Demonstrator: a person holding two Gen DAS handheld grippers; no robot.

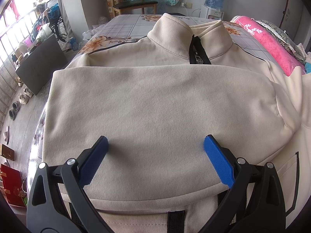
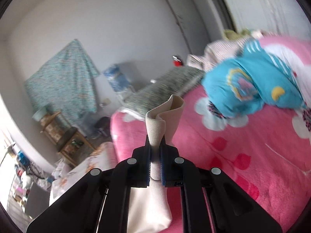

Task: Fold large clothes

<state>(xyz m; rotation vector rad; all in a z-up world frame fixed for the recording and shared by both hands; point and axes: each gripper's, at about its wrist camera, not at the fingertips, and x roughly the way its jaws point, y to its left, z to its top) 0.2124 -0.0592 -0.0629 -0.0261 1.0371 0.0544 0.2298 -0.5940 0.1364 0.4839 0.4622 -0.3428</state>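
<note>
A cream zip-up jacket (image 1: 155,104) lies flat on the bed, collar and black zipper (image 1: 198,54) at the far end. One sleeve is folded across its chest. My left gripper (image 1: 155,145) is open with blue pads, hovering just over the folded sleeve, holding nothing. In the right wrist view my right gripper (image 2: 155,145) is shut on the ribbed cuff (image 2: 163,114) of the jacket's other sleeve, lifted above a pink blanket; the cuff sticks up past the fingertips.
A floral bedsheet (image 1: 124,33) covers the bed. A rolled pink blanket (image 1: 272,44) lies along the right; it also shows in the right wrist view (image 2: 233,155) with a blue garment (image 2: 252,85) on it. A chair (image 1: 134,2), water dispenser (image 1: 213,2) and black box (image 1: 40,66) stand beyond.
</note>
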